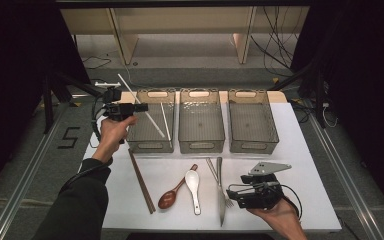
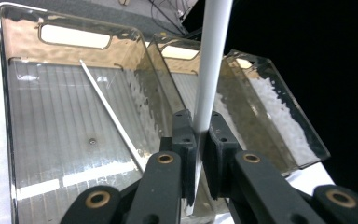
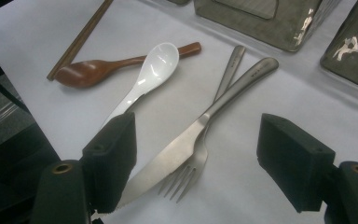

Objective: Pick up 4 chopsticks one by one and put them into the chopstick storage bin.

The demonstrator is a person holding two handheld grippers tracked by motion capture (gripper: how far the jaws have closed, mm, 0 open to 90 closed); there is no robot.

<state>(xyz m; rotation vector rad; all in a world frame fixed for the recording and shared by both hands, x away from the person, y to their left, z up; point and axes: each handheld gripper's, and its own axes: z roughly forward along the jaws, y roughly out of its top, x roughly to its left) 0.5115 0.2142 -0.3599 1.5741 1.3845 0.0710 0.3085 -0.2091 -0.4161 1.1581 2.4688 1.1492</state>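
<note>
**One chopstick binned, a second on its way in**

The left claw is clamped tight on a white chopstick, holding it slanted over the left bin. Down inside that bin one white chopstick already lies flat on the floor, so the held one looks like its partner, about to be dropped. The middle bin and the right bin have nothing in them that I can see.

Plenty is left on the desk: the brown chopsticks, the wooden spoon, the white spoon, and the knife crossed over the fork. The right claw hangs near the knife and fork, jaws spread wide, gripping nothing. By my reckoning the sorting has barely started.
</note>
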